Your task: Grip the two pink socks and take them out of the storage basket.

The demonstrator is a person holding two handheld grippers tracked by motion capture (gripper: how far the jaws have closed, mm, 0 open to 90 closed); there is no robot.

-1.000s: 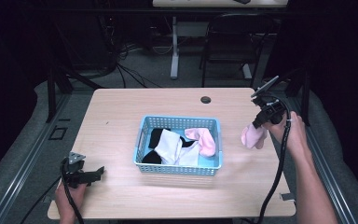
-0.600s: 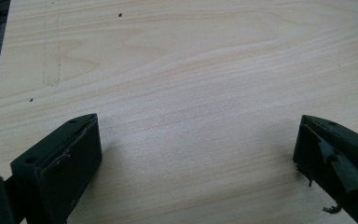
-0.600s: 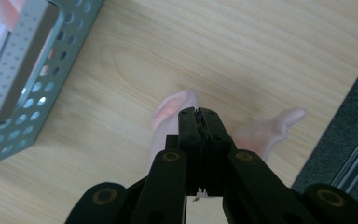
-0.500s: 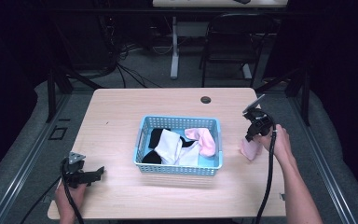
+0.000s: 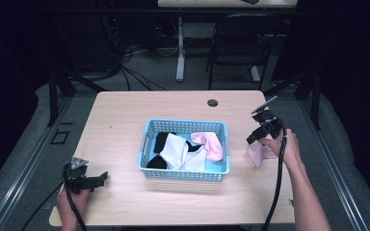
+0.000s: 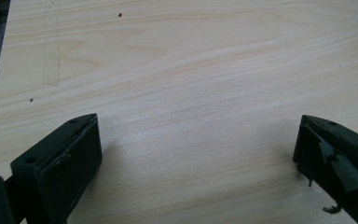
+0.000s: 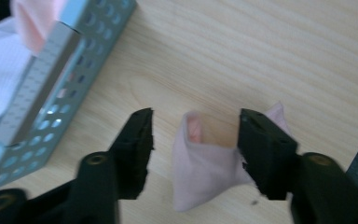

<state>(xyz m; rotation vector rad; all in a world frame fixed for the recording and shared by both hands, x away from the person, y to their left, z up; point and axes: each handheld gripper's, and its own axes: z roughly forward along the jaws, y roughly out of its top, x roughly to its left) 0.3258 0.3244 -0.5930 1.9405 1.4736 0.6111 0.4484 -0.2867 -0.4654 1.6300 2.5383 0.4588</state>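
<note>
Pink sock (image 7: 205, 172) lies crumpled on the wooden table (image 5: 125, 115) just right of the blue basket (image 5: 149, 142), between the spread jaws of the right gripper (image 7: 193, 140). Well left of the basket, the left gripper (image 6: 196, 149) gapes over bare wood.

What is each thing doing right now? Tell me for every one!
Left tool: open, over bare table.
Right tool: open, jaws either side of the loose pink sock.
Loose pink sock: crumpled on the table, beside the basket.
Blue basket: upright, holding socks.
Pink sock in the basket: draped near the rim.
</note>
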